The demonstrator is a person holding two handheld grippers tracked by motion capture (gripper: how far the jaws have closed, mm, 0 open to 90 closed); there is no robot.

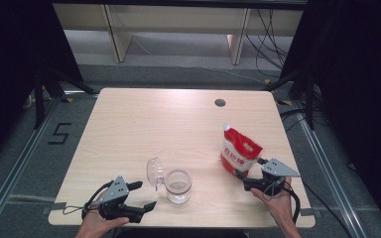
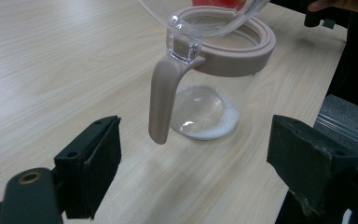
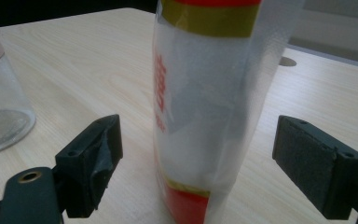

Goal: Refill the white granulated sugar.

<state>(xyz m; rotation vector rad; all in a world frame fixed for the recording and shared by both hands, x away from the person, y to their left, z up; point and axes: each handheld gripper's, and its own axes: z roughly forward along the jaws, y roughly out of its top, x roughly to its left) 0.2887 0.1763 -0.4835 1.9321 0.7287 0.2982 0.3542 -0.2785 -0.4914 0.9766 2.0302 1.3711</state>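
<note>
nearest the person, the left gripper (image 1: 144, 196) sits low at the front edge of the table with its jaws spread wide and nothing between them, aimed at the glass jar (image 1: 178, 186) just ahead. the jar's clear hinged lid (image 1: 155, 171) is already flipped up and back, its beige latch handle (image 2: 161, 105) hanging down the side, so the opening step looks done. there is only a thin white film at the jar's bottom, so i'd judge the filling is hardly started.

off to the right, the right gripper (image 1: 241, 179) also has its jaws wide, one to each side of the red and white pouch (image 1: 239, 152) without closing on it; the pouch stands upright, well apart from the jar. gripping, lifting and pouring seem to be left.

the light wood tabletop (image 1: 168, 124) is otherwise bare, with a round cable hole (image 1: 220, 102) near the far edge. beyond it, grey floor, pale furniture legs, loose cables and dark curtains at both sides.
</note>
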